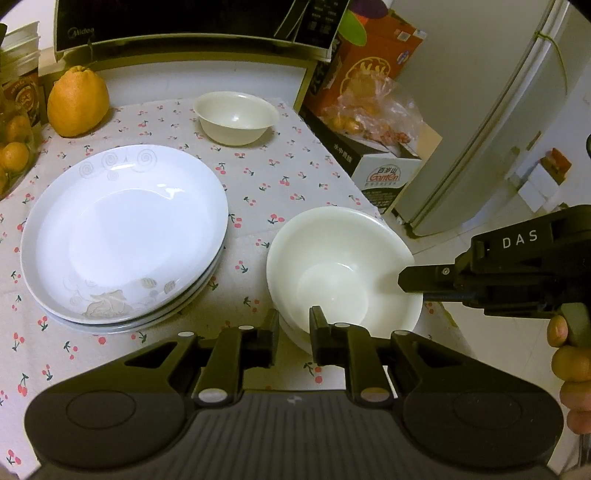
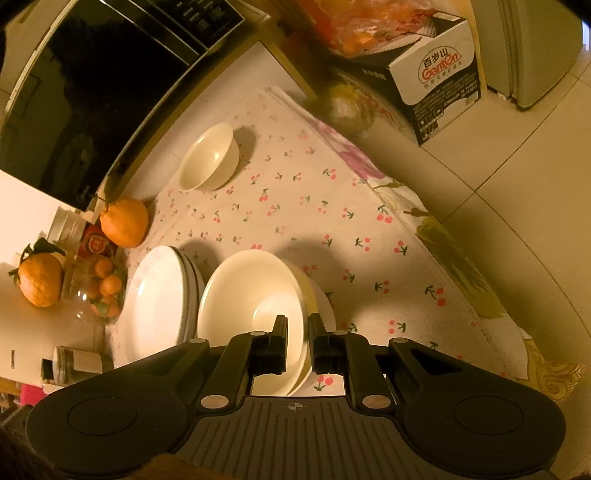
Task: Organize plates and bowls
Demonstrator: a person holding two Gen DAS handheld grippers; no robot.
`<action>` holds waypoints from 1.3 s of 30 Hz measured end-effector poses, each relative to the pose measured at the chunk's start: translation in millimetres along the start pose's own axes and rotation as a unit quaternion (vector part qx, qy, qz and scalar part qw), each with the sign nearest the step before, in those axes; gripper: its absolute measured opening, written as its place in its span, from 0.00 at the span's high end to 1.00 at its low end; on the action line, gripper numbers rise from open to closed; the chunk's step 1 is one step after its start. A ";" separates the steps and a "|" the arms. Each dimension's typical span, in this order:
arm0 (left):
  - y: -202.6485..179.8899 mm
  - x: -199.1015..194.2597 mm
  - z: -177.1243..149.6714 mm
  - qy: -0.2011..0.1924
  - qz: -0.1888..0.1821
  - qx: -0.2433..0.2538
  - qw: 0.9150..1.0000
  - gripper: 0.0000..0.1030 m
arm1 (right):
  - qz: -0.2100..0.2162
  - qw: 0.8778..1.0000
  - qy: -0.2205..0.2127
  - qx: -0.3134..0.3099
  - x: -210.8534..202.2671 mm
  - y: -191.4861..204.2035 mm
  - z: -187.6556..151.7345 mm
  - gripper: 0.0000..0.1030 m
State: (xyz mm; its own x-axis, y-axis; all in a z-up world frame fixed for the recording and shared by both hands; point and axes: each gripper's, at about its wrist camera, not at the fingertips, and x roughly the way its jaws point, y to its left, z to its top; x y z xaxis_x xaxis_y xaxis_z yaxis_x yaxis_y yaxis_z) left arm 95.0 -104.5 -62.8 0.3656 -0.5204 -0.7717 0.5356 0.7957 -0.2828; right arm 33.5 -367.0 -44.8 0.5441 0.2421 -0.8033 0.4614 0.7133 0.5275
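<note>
Home kitchen: microwave, fridge, fruit.

Both wrist cameras look steeply down, close over the tablecloth, sharing the nested bowls.

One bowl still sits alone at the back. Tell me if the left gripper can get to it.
Probably yes: bare cloth lies between the left gripper and the far bowl, but it first must release the near bowl.

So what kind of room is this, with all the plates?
Most likely a home kitchen or dining corner. A microwave sits behind the cherry-print tablecloth, a fridge stands beside the table, and stacked plates and bowls sit out with oranges.
</note>
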 end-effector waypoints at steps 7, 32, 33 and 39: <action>1.0 1.6 0.7 0.003 -0.003 -0.004 1.000 0.84 | 0.000 1.000 -0.001 -0.001 -0.2 0.2 0.8 0.86; 1.3 4.0 -0.6 0.004 -0.004 -0.003 1.000 0.73 | 0.002 1.000 -0.005 0.005 -6.1 -1.5 5.6 0.78; 1.1 4.0 -0.6 0.003 -0.005 -0.002 1.000 0.73 | 0.002 1.000 -0.006 0.004 -6.3 -1.3 5.7 0.78; -0.5 3.2 -0.3 0.001 -0.010 0.002 1.000 0.64 | 0.003 1.000 -0.005 0.008 -7.4 -1.3 6.2 0.67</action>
State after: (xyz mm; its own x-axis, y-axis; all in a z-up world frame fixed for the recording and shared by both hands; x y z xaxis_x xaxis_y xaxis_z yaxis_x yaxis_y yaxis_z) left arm 95.6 -106.4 -65.3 0.3527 -0.5353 -0.7675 0.5456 0.7840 -0.2961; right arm 33.2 -373.8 -37.8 0.5541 0.2395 -0.7972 0.4699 0.7006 0.5370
